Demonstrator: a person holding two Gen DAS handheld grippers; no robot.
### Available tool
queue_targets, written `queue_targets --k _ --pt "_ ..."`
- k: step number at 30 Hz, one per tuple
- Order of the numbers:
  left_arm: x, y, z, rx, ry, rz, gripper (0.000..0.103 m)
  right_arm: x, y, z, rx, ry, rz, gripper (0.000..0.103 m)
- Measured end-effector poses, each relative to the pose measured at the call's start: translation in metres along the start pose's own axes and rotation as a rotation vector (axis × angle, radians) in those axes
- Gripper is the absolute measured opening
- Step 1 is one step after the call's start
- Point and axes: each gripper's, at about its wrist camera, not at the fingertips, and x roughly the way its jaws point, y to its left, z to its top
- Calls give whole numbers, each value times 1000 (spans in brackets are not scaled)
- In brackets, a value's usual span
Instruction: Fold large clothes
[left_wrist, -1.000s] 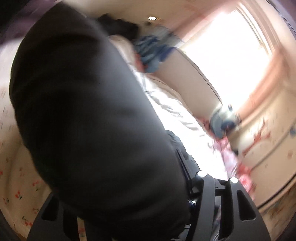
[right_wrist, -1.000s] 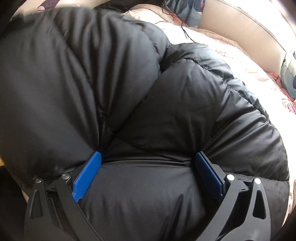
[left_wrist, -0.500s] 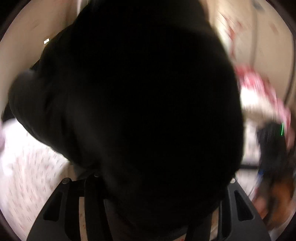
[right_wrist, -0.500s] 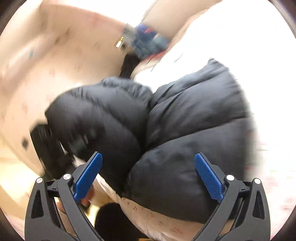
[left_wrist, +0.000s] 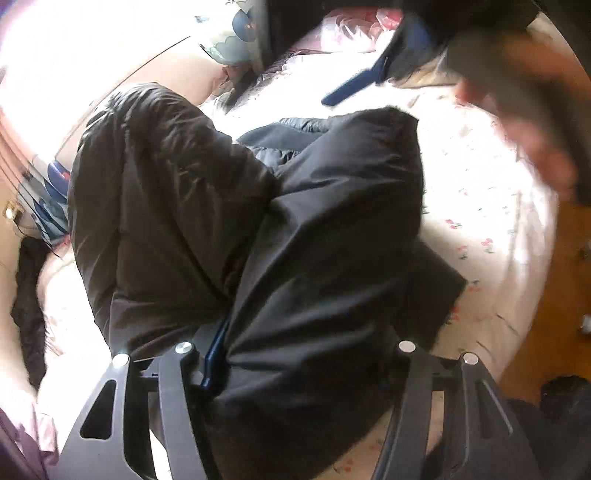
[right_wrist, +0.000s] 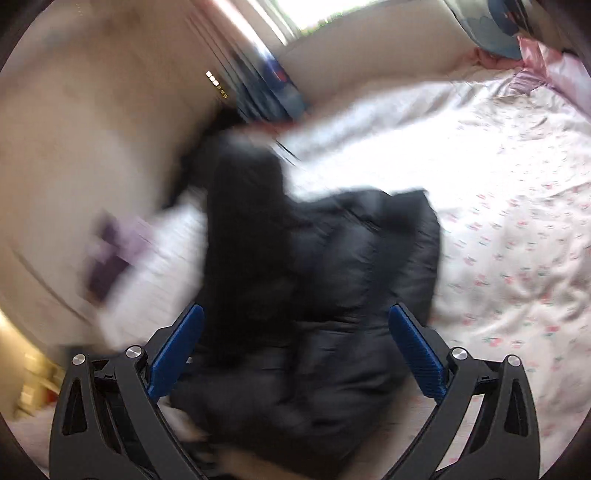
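Note:
A black puffer jacket (left_wrist: 295, 240) lies bunched on the flowered bed sheet (left_wrist: 480, 184). My left gripper (left_wrist: 310, 332) has a thick fold of it between its jaws. Its blue left pad (left_wrist: 214, 354) presses on the fabric, the other pad is buried, and the jaws are opening. In the right wrist view the same jacket (right_wrist: 325, 295) sits lower down, blurred. My right gripper (right_wrist: 295, 314) hangs open above it with nothing between its blue pads. One blue finger (left_wrist: 354, 86) of that gripper and the blurred hand (left_wrist: 535, 147) holding it show in the left wrist view.
The bed sheet (right_wrist: 517, 240) spreads wide to the right. A blue patterned pillow (left_wrist: 229, 40) and pink bedding (right_wrist: 546, 62) lie by the headboard. A dark garment (left_wrist: 29, 295) lies at the left edge, a purple thing (right_wrist: 110, 258) beside the bed. Wooden floor (left_wrist: 554, 295) borders the bed.
My right gripper, which had the jacket between its pads, has lifted off and now looks down on it from above. The left view has swung round with the jacket still in its jaws.

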Motion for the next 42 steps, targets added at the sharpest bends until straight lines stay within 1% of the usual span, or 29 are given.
queue_targets --k 2,4,6,7,9,11,12,14,15,16,17,18,19,20,21,22,24,26,27,29,30,31,33,34,36,37,38,40,42 --pt "-19 19 -5 -55 -29 -78 58 28 -10 -11 0 68 -85 97" --pt "-46 42 -14 -168 -96 -233 58 46 -23 -27 39 100 -67 97" --pt "-68 76 -24 -317 -188 -361 61 49 -39 -45 101 92 -8 97" --pt "-75 101 -26 -430 -247 -390 62 48 -44 -48 123 81 14 97" --pt "-62 127 3 -549 -274 -382 66 31 -51 -51 158 4 7 97" --pt "-28 171 7 -639 -244 -374 66 6 -49 -40 152 -92 -22 97" --pt "-4 163 6 -657 -208 -373 66 -7 -43 -31 134 -139 -34 97" --pt "20 155 4 -634 -150 -371 66 -21 -20 -9 61 -177 -27 97" --pt "27 146 -2 -605 -135 -350 66 -20 -9 0 24 -167 -33 97" --pt "27 138 0 -570 -127 -331 66 -15 5 9 -24 -144 -41 97" --pt "18 117 -10 -535 -123 -317 68 -7 22 18 -76 -104 -48 97" --pt "21 100 -6 -493 -118 -307 69 2 32 24 -106 -62 -73 97" --pt "22 94 0 -457 -110 -299 69 15 39 28 -131 -11 -122 97" --pt "17 107 9 -418 -100 -289 69 28 42 28 -150 22 -207 97" --pt "16 99 13 -377 -90 -275 69 39 36 26 -159 35 -304 97" --pt "10 95 14 -349 -94 -275 69 49 26 28 -142 45 -339 97" --pt "-2 102 10 -374 -114 -320 69 59 -12 9 12 75 -274 97" --pt "-17 126 -2 -476 -165 -373 69 62 -34 -10 82 83 -284 97" --pt "-20 137 -8 -531 -187 -392 69 62 -44 -18 127 81 -264 97" --pt "-26 176 -31 -709 -230 -426 70 63 -68 -35 254 76 -163 97" --pt "-21 201 -51 -846 -250 -451 73 59 -77 -41 288 78 -127 97" --pt "-13 217 -61 -946 -252 -468 75 62 -82 -47 326 84 -79 97" --pt "9 239 -91 -1113 -230 -480 76 66 -85 -54 350 91 -35 97" --pt "17 246 -102 -1164 -220 -497 76 66 -86 -53 351 92 -28 97" --pt "43 252 -114 -1227 -180 -568 77 69 -83 -57 348 90 -12 97" --pt "58 242 -109 -1233 -169 -592 79 69 -80 -61 344 87 -9 97" --pt "67 236 -109 -1238 -167 -599 83 74 -72 -62 335 84 -5 97" --pt "75 227 -96 -1231 -178 -606 83 83 -58 -59 348 71 28 97" --pt "62 244 -93 -1219 -196 -605 84 96 -50 -49 368 48 68 97"
